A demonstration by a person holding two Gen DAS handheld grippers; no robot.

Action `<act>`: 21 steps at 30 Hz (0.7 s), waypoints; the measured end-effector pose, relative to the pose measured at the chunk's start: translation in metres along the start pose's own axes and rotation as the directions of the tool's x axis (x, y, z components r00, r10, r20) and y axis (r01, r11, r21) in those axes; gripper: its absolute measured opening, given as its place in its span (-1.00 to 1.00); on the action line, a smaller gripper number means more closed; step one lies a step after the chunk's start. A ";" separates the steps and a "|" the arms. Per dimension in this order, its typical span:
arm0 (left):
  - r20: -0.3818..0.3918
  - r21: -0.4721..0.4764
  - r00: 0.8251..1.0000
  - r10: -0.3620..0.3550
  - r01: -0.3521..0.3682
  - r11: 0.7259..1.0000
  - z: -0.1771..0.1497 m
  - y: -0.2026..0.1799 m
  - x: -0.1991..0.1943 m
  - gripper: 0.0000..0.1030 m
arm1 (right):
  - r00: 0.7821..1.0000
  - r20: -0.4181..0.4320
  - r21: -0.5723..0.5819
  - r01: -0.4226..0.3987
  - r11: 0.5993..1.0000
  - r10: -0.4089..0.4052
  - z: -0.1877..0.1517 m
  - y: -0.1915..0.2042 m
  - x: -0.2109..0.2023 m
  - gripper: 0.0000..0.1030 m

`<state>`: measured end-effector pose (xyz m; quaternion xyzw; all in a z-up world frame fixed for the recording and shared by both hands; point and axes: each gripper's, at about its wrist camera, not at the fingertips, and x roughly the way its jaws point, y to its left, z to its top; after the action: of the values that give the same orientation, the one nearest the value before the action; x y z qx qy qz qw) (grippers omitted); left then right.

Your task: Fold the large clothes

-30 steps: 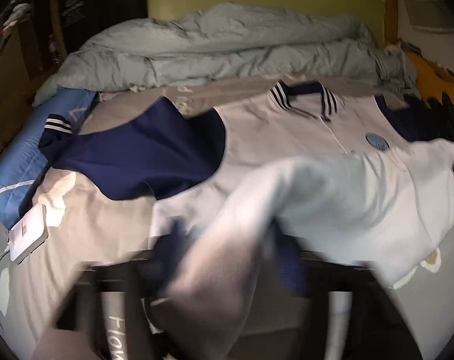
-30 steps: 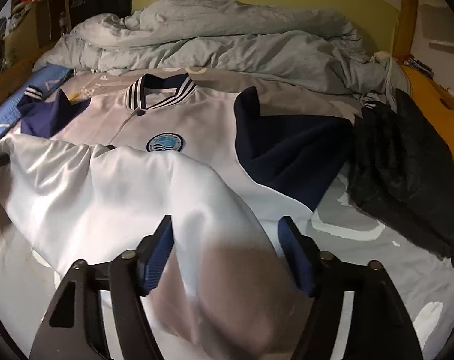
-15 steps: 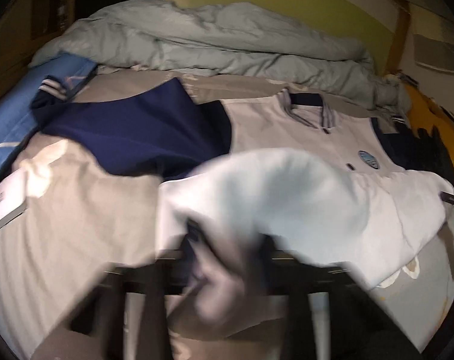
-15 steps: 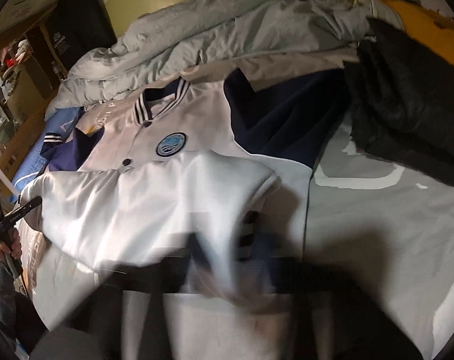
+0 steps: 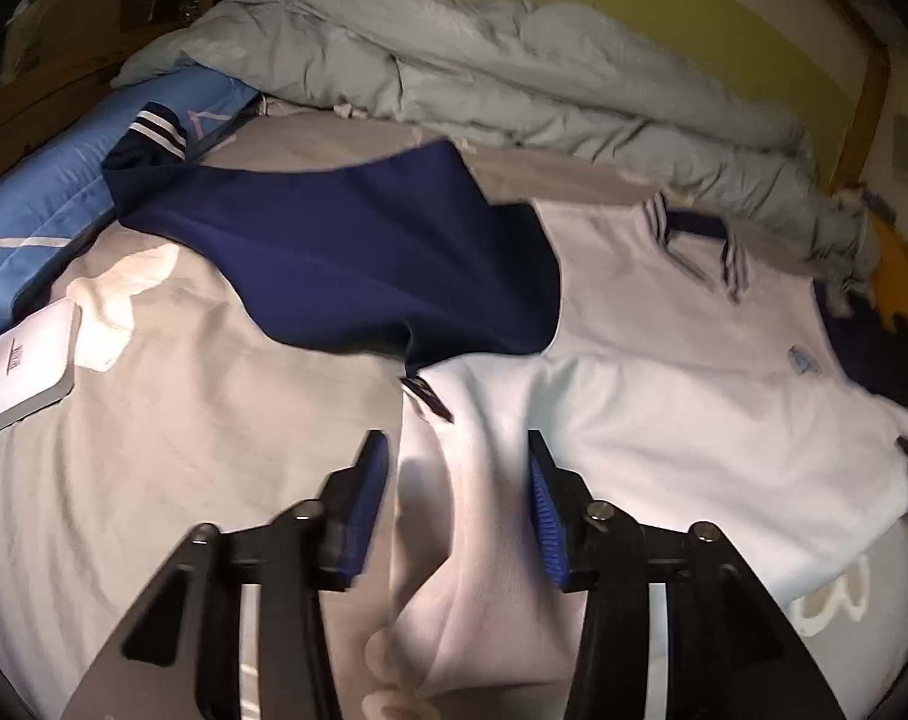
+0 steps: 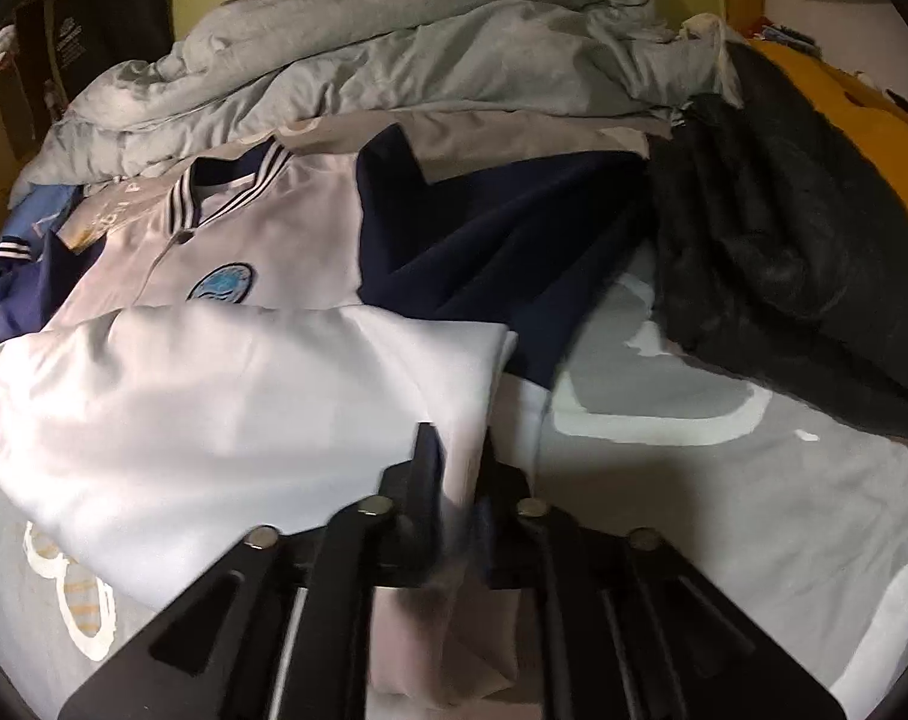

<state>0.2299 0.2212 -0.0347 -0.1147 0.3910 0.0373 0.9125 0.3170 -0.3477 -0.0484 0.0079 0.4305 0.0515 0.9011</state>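
Left gripper (image 5: 457,468): jaws spread wide, blue pads on either side of a bunched ridge of white cloth that passes between them without being squeezed. Right gripper (image 6: 460,462): jaws pressed close together, pinching the near right corner of the folded-up white hem.

The jacket (image 6: 225,372) lies front-up across the middle of the bed, white body with navy sleeves; its lower part is doubled back toward the chest, so a straight fold edge runs just below the round blue chest badge (image 6: 221,283). The striped collar (image 6: 225,192) points to the far side. The left navy sleeve (image 5: 357,252) spreads out to the far left, its striped cuff (image 5: 156,129) touching a blue pillow (image 5: 39,204). The right navy sleeve (image 6: 502,240) reaches toward a dark fuzzy garment (image 6: 784,276) heaped at the right, just beside it.

Open room: bare grey bedsheet (image 6: 724,510) with white printed shapes lies near and right of the right gripper, and a broad bare stretch lies left of the left gripper, bounded by a small white box (image 5: 24,366) at the left edge.

A crumpled grey duvet (image 6: 393,60) fills the far side of the bed against a yellow-green wall (image 5: 724,30). A yellow cover (image 6: 862,120) shows at the far right.
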 end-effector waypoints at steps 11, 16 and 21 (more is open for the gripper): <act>-0.101 -0.061 0.989 -0.107 0.101 0.993 -0.032 0.010 -0.053 0.43 | 0.992 -0.047 0.102 -0.112 0.988 0.117 -0.030 -0.016 -0.061 0.07; -0.173 0.103 0.984 -0.033 0.052 0.993 -0.055 -0.010 -0.042 0.09 | 0.991 -0.126 -0.067 -0.043 0.997 0.034 -0.055 0.009 -0.054 0.06; -0.121 0.144 0.991 0.063 -0.045 0.989 -0.063 0.000 -0.018 -0.89 | 0.988 -0.147 -0.143 0.022 0.989 -0.043 -0.057 0.020 -0.026 -0.59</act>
<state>0.1734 0.2066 -0.0640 -0.0414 0.4520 0.0271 0.8906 0.2550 -0.3318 -0.0626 -0.0669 0.4922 0.0676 0.8653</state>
